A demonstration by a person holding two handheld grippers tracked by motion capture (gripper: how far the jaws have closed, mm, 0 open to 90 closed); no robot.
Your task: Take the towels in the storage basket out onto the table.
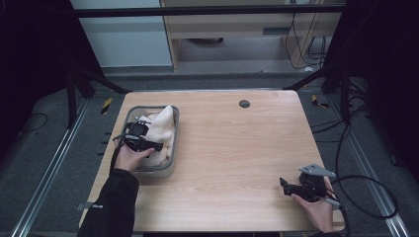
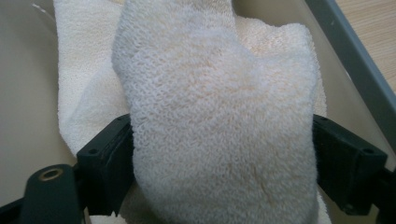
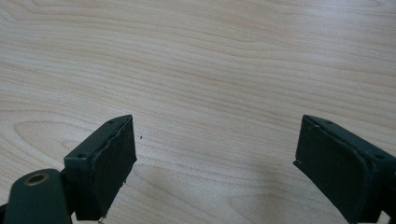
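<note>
A cream terry towel (image 1: 163, 129) lies bunched in a grey bin (image 1: 159, 172) at the table's left. My left gripper (image 1: 149, 144) reaches into the bin from the near side. In the left gripper view the towel (image 2: 215, 116) bulges up between the jaws of the left gripper (image 2: 222, 170), which stand wide apart on either side of the fold. The bin's pale inner wall (image 2: 23, 116) and grey rim (image 2: 350, 56) frame it. My right gripper (image 1: 285, 186) rests low over the table's near right corner, open (image 3: 215, 163), with only bare wood (image 3: 196, 70) between its fingers.
The light wooden table (image 1: 237, 148) has a round black grommet (image 1: 244, 103) near its far edge. A black cable (image 1: 368, 200) loops off the right side behind the right gripper. Dark frame legs and floor rails surround the table.
</note>
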